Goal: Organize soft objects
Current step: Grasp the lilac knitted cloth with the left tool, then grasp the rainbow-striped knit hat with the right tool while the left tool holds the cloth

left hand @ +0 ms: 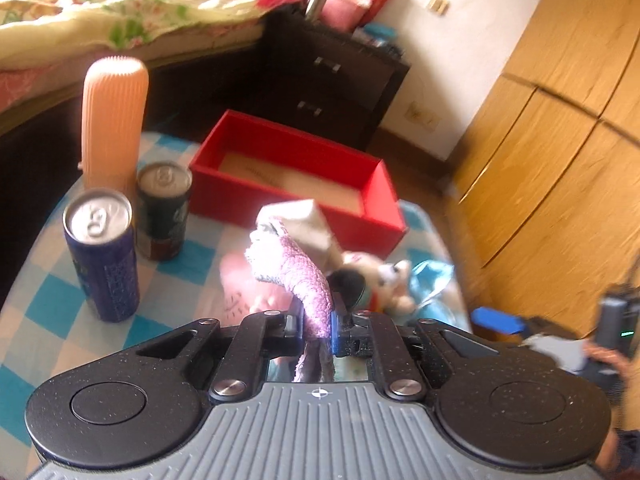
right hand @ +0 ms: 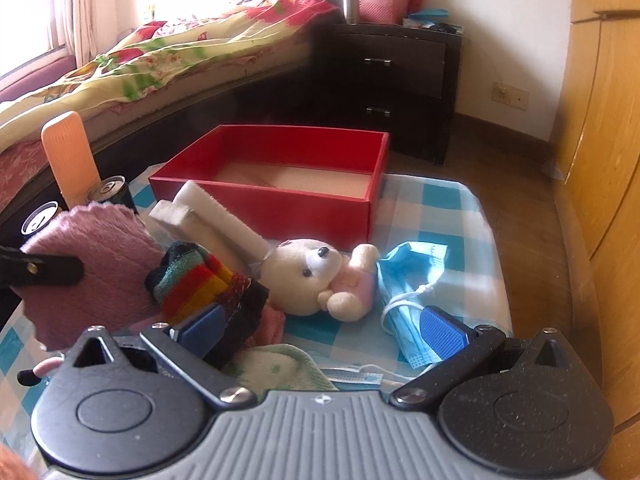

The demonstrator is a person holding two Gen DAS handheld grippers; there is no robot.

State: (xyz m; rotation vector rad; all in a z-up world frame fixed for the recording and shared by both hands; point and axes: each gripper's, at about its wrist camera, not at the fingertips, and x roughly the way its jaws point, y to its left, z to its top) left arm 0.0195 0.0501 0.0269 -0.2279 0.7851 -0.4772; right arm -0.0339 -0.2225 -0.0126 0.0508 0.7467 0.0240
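My left gripper (left hand: pixel 316 320) is shut on a fuzzy purple cloth (left hand: pixel 304 276), which is lifted above the checked table. The same cloth (right hand: pixel 100 264) shows at the left of the right wrist view. Beyond it stands an open red box (left hand: pixel 280 204) (right hand: pixel 280 208) holding no soft items. My right gripper (right hand: pixel 322 326) is open, low over the pile, with nothing pinched. Between its pads lie a cream plush toy (right hand: pixel 316 276), a striped sock (right hand: pixel 200 284) and blue face masks (right hand: pixel 408 280). White foam blocks (right hand: pixel 224 216) lean by the box.
Two drink cans (left hand: pixel 100 256) (left hand: pixel 162 208) and a tall peach ribbed bottle (left hand: pixel 114 120) stand at the table's left. A green-and-white towel (right hand: pixel 276 368) lies near the front. A bed, a dark nightstand (right hand: pixel 400 76) and a wooden wardrobe (left hand: pixel 560 120) surround the table.
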